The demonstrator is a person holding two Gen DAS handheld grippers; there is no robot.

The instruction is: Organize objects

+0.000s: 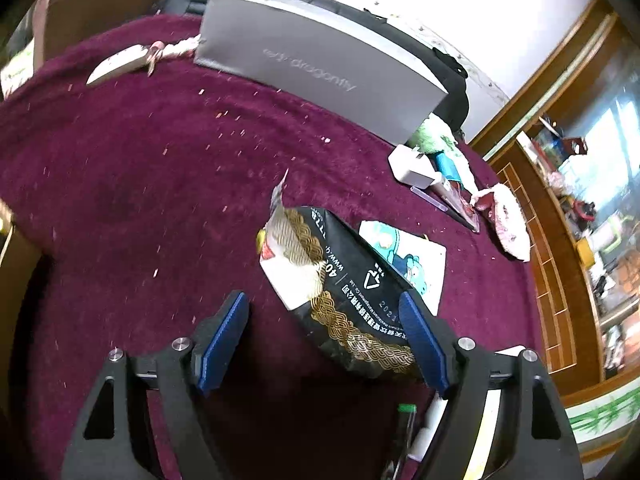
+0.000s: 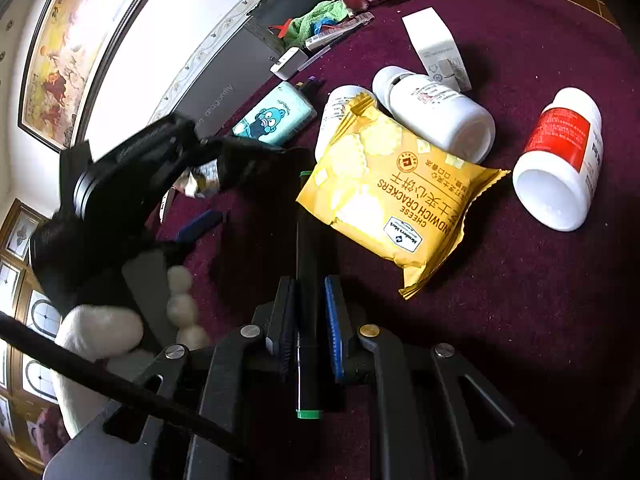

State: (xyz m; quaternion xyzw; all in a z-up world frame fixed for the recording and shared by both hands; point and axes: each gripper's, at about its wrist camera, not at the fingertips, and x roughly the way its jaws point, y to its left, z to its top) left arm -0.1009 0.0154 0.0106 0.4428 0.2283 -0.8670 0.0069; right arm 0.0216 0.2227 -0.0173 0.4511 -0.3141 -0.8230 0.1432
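In the left wrist view my left gripper (image 1: 324, 336) stands open over the maroon tablecloth (image 1: 140, 200). A black and gold snack packet (image 1: 340, 280) lies between its jaws, against the right blue pad (image 1: 420, 332) and well apart from the left one. The packet partly covers a cartoon-printed case (image 1: 420, 264). My right gripper (image 2: 310, 284) is shut on a black marker (image 2: 308, 232) with green ends, which points at a yellow cracker packet (image 2: 384, 192). Two white bottles (image 2: 436, 116) lie behind the crackers. A red-labelled bottle (image 2: 560, 156) lies to the right.
A grey box (image 1: 320, 64) stands at the back of the table. Beside it are a white charger (image 1: 412, 164), a green cloth (image 2: 316, 20) and a pink cloth (image 1: 508, 220). A white carton (image 2: 436, 48) lies near the bottles. A wooden cabinet (image 1: 560, 240) stands at the right. A white-gloved hand (image 2: 100, 332) shows at the left.
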